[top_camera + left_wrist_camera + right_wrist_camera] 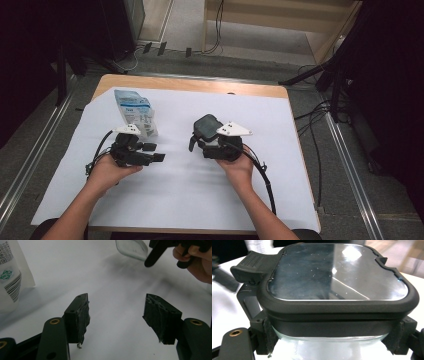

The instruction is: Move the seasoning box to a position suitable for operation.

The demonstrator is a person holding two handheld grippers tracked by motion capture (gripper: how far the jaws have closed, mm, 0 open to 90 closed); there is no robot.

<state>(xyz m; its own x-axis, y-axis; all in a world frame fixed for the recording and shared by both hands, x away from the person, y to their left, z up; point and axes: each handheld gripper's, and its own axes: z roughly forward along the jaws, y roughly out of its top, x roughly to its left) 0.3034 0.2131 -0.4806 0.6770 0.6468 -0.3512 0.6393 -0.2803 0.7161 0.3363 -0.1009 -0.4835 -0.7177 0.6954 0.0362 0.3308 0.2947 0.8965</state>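
right gripper (pixel 210 137) clamped on a glass box with a dark lid (pixel 337 287), one pad pressed to each side wall just under the lid rim, box held above the white sheet (pixel 200 190) near the middle of the table (pixel 190 84). left gripper (pixel 116 315) wide open with nothing between the pads, resting low over the sheet, just beside the white pouch (pixel 135 112) that stands at the far left.

probably the step in hand: carrying the box in the air, maybe to bring it toward the pouch or to open the lid.

for doing it well:
- keep the box level, lid up; glass walls smooth, so danger of slipping out of the pads when tilted.
- hold the squeeze firm and steady, no loosening during the carry.
- move slowly, no jerk, and set down flat, not on one corner.
- mind the latch tab (pixel 253 263) at the lid's corner; keep it free and turned to the open gripper if the lid is to be lifted.
- keep the open gripper away from the pouch, so as not to knock it over.
- contents of the box: cannot tell through the lid.
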